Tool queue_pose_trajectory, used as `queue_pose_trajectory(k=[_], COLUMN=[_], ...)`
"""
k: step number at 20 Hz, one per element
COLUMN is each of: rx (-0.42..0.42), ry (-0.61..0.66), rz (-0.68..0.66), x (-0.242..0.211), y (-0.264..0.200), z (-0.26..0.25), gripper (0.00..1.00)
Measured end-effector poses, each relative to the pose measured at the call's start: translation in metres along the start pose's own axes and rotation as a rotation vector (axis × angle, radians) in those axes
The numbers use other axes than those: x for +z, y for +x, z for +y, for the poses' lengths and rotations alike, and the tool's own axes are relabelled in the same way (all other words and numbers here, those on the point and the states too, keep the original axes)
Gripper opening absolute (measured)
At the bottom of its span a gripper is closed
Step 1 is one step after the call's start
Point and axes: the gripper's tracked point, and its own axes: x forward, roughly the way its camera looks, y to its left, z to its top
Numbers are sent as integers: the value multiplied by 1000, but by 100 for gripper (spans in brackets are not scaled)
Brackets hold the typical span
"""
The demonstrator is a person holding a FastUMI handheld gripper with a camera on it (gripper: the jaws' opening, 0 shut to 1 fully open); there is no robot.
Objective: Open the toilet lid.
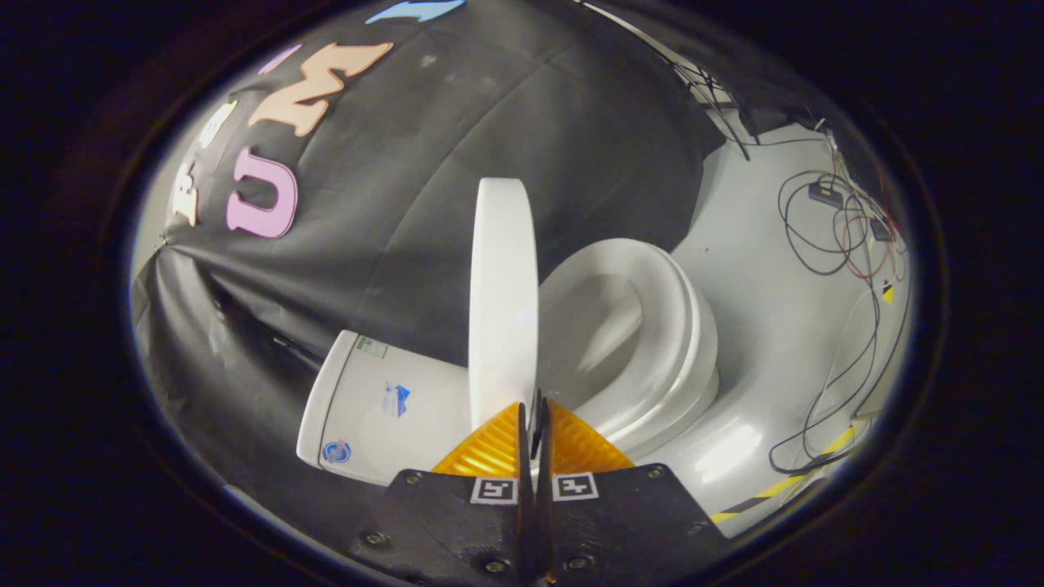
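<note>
The white toilet lid [502,285] is raised and seen edge-on, standing between the tank [383,408] and the open ring of the seat [652,326]. The bowl's inside shows through the seat. My gripper [534,412] is shut, its two fingers pressed together with nothing between them. The fingertips sit right at the lid's near edge, on the side that faces the seat; I cannot tell whether they touch it.
The tank carries small stickers and backs onto the black cloth wall [457,147]. A white floor [758,285] lies beyond the bowl. Loose cables [840,236] trail across it, and yellow-and-black tape [783,485] marks its border.
</note>
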Motion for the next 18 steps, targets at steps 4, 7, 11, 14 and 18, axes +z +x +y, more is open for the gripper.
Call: queue_pose_trajectory(k=[4, 7, 11, 14, 18], rx=[-53, -83, -120, -135, -117], ry=[-103, -102, -91, -165, -210], rz=[-26, -50, -58, -74, -110], x=[-1, -2, -2, -4, -5], y=[-6, -8, -8, -12, -16], z=[16, 19, 22, 33, 51], gripper=[1, 1, 1, 1, 1])
